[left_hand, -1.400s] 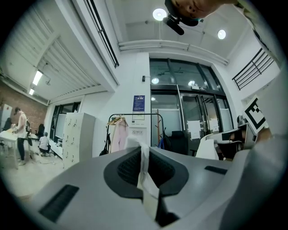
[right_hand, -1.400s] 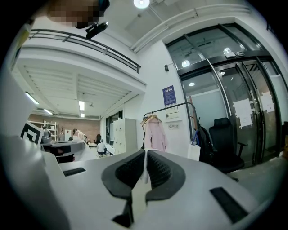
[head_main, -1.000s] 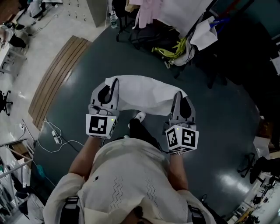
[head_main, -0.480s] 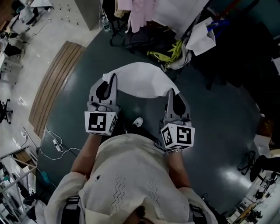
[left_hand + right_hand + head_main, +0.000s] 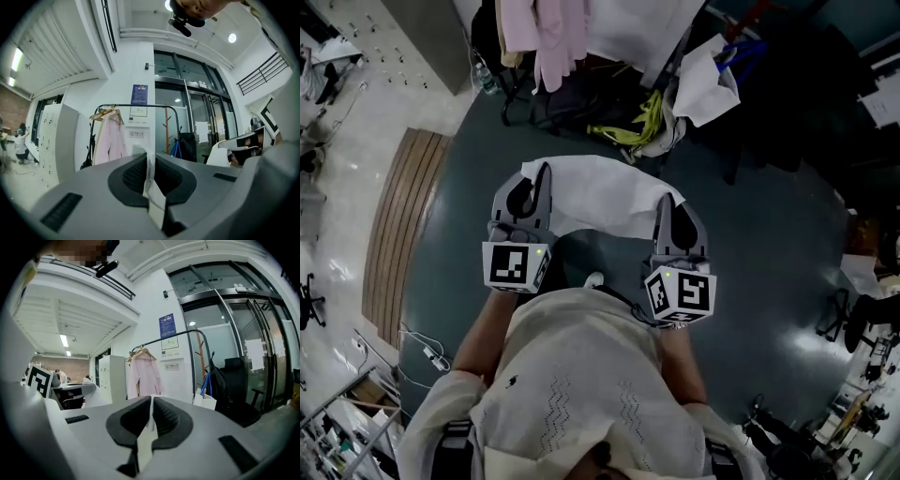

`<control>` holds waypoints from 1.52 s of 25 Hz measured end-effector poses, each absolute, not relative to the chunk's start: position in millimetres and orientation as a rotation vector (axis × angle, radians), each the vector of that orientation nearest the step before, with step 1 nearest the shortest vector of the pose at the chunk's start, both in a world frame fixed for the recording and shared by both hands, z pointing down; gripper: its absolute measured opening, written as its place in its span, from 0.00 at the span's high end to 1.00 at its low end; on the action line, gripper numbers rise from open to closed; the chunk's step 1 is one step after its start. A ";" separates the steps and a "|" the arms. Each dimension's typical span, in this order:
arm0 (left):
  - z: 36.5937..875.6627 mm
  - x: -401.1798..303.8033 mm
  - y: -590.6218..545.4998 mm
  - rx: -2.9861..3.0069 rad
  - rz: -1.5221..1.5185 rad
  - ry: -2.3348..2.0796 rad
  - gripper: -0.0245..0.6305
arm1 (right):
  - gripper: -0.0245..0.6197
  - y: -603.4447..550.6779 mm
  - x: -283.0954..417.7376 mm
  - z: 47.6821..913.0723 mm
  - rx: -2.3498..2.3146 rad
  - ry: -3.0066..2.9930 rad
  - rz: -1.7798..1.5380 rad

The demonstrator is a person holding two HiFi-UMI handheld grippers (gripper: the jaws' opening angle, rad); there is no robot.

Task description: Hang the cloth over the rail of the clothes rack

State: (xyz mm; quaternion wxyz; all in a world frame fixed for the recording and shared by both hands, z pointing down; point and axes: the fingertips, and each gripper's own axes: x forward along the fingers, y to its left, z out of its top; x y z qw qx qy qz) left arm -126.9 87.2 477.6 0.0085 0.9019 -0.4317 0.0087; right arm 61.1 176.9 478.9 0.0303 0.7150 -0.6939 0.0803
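A white cloth point(image 5: 605, 197) hangs stretched between my two grippers at about waist height, sagging toward me in the middle. My left gripper point(image 5: 542, 173) is shut on its left corner, and a strip of the cloth point(image 5: 151, 180) shows pinched between the jaws. My right gripper point(image 5: 664, 204) is shut on the right corner of the cloth point(image 5: 146, 437). Ahead stands the black clothes rack point(image 5: 140, 106), its rail point(image 5: 180, 336) curved down at the right end, with a pink garment point(image 5: 110, 140) on a hanger at the left.
The pink garment point(image 5: 548, 37) and a white one hang at the top of the head view. Dark bags and a yellow-green item point(image 5: 645, 117) lie on the floor below the rack. A wooden coat stand point(image 5: 167, 136) and glass doors point(image 5: 253, 362) stand behind it. A wooden ramp point(image 5: 398, 225) is at the left.
Both grippers have carried the cloth forward toward the rack; the hanging garments and floor clutter have come nearer in the head view. Both grips stayed the same.
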 end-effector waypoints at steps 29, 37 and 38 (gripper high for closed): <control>478.8 -104.0 -210.5 2.906 0.025 -1.080 0.93 | 0.93 -70.2 98.0 479.6 2.491 -1.829 0.264; 489.8 -40.4 -295.6 2.877 0.094 -1.181 0.93 | 0.93 -177.5 163.8 501.6 2.402 -1.936 0.334; 490.0 -30.0 -306.2 2.873 0.098 -1.194 0.93 | 0.93 -190.4 173.5 502.7 2.387 -1.952 0.339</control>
